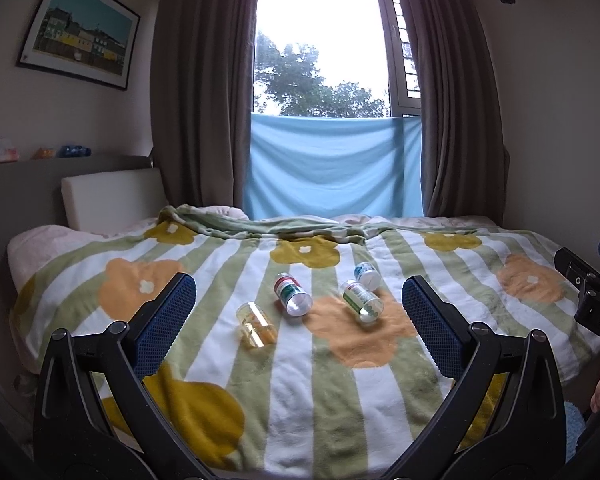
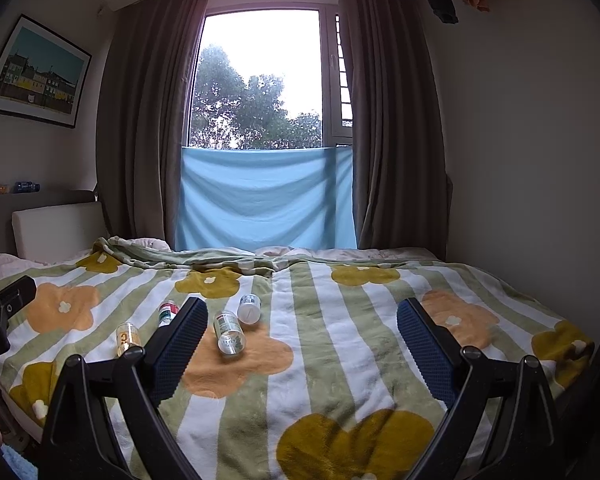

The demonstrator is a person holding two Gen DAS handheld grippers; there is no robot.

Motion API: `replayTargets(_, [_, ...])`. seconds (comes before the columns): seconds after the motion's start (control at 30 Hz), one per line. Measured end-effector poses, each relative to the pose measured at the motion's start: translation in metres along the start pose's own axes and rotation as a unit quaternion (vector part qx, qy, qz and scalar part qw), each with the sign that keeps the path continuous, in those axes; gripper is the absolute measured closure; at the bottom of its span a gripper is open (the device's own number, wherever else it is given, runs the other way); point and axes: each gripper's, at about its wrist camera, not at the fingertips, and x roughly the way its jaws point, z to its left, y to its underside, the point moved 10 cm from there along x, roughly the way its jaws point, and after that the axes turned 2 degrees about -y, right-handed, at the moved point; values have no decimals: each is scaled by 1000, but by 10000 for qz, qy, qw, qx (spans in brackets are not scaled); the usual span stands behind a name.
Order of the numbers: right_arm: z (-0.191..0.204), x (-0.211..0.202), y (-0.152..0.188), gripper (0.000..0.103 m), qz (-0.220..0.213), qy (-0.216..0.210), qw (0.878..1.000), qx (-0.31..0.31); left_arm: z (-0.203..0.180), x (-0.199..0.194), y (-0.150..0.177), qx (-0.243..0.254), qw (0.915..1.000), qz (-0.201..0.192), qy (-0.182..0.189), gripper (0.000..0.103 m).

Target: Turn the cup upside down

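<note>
Several small clear cups lie on their sides on the flowered blanket [image 1: 300,380]. In the left wrist view they are a yellow cup [image 1: 257,324], a red-and-green labelled cup [image 1: 293,294], a green labelled cup [image 1: 361,301] and a blue labelled cup [image 1: 367,275]. My left gripper [image 1: 299,286] is open and empty, held above the blanket short of the cups. In the right wrist view the same cups lie left of centre: yellow [image 2: 127,338], red-green [image 2: 167,313], green [image 2: 229,333], blue [image 2: 249,309]. My right gripper [image 2: 302,311] is open and empty, to the right of them.
The bed [image 2: 500,280] runs to a window with brown curtains [image 1: 196,100] and a blue cloth [image 1: 332,164]. A white cushion [image 1: 112,200] and headboard stand at the left. The right gripper's body [image 1: 592,300] shows at the right edge of the left view.
</note>
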Motion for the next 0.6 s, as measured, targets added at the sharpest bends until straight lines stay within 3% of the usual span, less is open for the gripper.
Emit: replayTargets(0.6, [0,-1,1,8,4,-13,10000,32,-4,2,4,-28,9999,99,50,0])
